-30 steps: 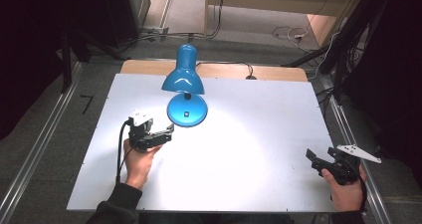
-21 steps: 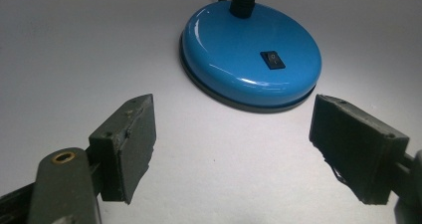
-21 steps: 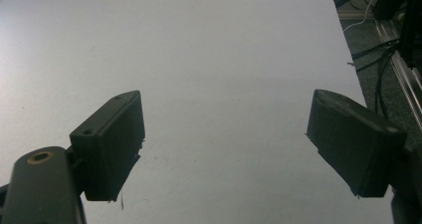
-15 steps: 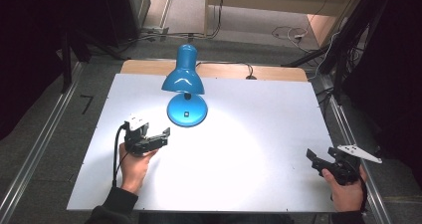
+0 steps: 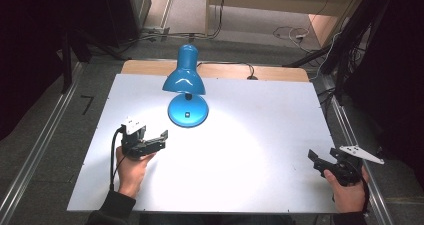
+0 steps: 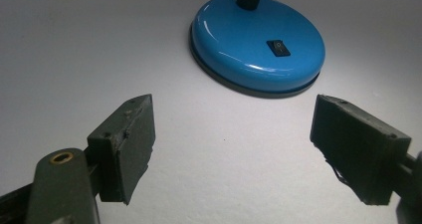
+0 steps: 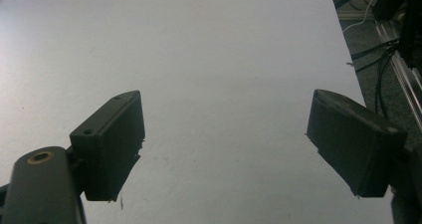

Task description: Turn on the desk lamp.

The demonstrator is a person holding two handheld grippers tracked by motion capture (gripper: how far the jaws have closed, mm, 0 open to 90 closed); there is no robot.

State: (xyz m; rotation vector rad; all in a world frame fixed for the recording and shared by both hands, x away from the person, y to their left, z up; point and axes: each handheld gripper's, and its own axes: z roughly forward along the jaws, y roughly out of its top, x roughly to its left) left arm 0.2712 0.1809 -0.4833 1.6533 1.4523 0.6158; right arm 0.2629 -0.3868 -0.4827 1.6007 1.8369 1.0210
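A blue desk lamp (image 5: 185,82) is being shown standing upright on the white bench (image 5: 250,135), toward the far middle of its top, with its shade tilted down and a bright pool of light being cast on the surface in front of it. Its round base (image 6: 258,42) is being seen from the left gripper view, with a small black rocker switch (image 6: 278,47) set into the top and the dark stem rising from the far edge. A black cord (image 5: 230,65) is being trailed from behind the lamp over the wooden strip at the back of the bench.

The left hand-held gripper (image 5: 161,138) is being held by the left hand (image 5: 131,166) just above the bench, near the lamp's base but apart from it, pointing toward it. Its jaws are being kept wide apart, with nothing between them but bare bench surface.

The right hand-held gripper (image 5: 315,158) is being held by the right hand (image 5: 347,192) at the near right corner of the bench, well apart from the lamp, with a grey three-cornered plate on top. Its jaws are likewise being kept spread wide, with nothing gripped, over plain white bench close to the right edge.
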